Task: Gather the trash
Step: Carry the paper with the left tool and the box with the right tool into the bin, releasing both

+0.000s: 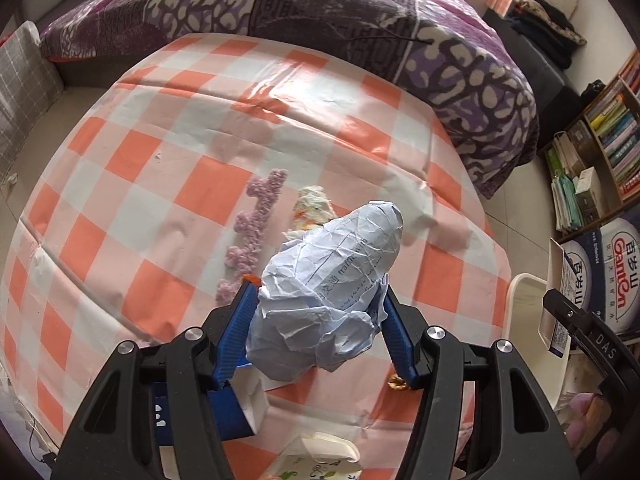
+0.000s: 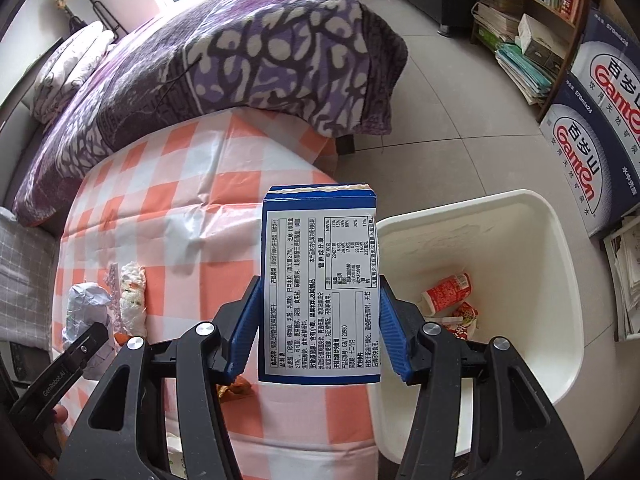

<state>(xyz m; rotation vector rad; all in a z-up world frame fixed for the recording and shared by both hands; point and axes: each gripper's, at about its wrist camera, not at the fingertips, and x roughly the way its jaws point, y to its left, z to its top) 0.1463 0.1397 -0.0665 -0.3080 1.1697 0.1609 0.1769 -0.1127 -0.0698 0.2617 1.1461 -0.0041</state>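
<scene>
Bedroom setting: a low table under an orange-and-white checked cloth [image 1: 168, 168] stands against a bed with a purple patterned blanket [image 2: 248, 60], and a white waste bin [image 2: 552, 248] sits on the tiled floor just beside the table's edge. Shelves of books and stacked water cartons [image 2: 600, 120] line the far wall.

Left gripper [image 1: 320, 304] — jaws about half open and closed on a ball of crumpled printed paper [image 1: 336, 280], held clear above the cloth. Right gripper [image 2: 320, 304] — jaws likewise half open, pressing the two long sides of a blue carton [image 2: 320, 280] whose white label panel faces the camera; the carton hangs over the table's edge, beside the bin but not yet above its mouth.

Items on the cloth: a strip of pink fuzzy material [image 1: 256, 224], a crumpled patterned wrapper [image 1: 312, 208] just beside it, and a small orange scrap [image 2: 236, 390] near the right gripper. The bin already holds red-and-white packaging [image 2: 448, 292].

Step in hand, as judged: carrying two collected pieces to the bin. The next move calls for bringing the carton over the bin's opening and parting the jaws so it drops inside, then doing the same with the paper ball, which is the farther of the two from the bin.
</scene>
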